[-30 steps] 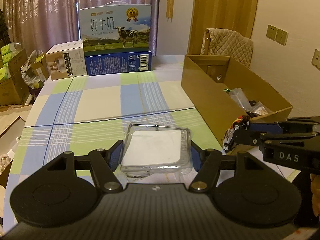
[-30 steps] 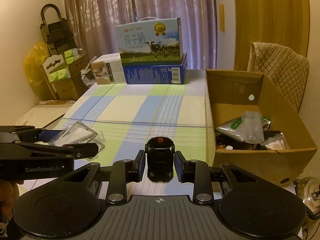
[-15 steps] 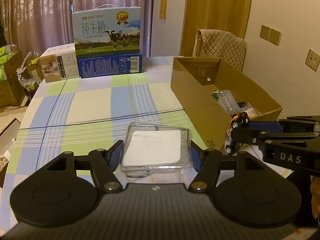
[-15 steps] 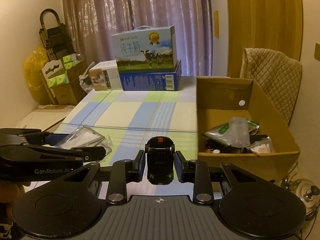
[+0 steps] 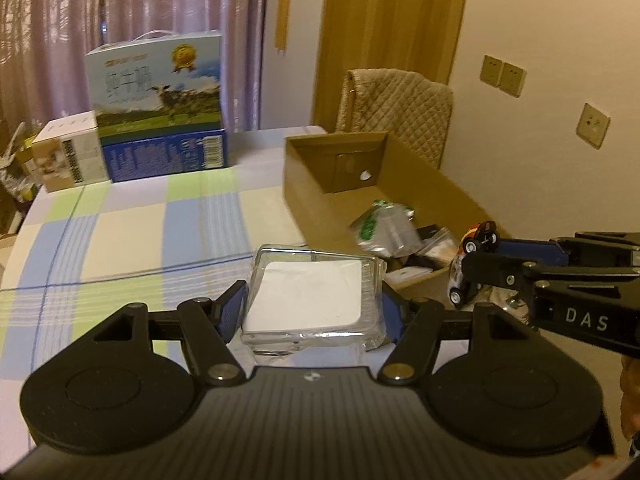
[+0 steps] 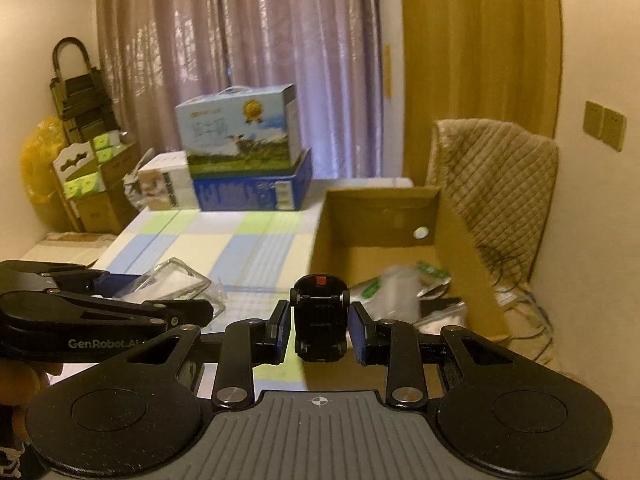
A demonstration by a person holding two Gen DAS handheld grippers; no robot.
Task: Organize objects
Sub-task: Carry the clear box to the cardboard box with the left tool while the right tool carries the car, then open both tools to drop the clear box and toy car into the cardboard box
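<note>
- The print on the milk carton (image 5: 156, 92) is smeared by motion; its characters cannot be read
- The contents of the cardboard box (image 6: 376, 216) blur together, and the pale cup-like shape (image 6: 394, 294) there is too soft to name
- The toy car (image 6: 320, 316) shows only its dark underside from the right wrist; its body colours are hidden there
- The near edge of the clear packet (image 5: 314, 300) is cut off behind the gripper body
- A hand (image 6: 20, 376) at the left edge is mostly covered and cropped
- The wall sockets (image 5: 502, 74) are too small for detail
</note>
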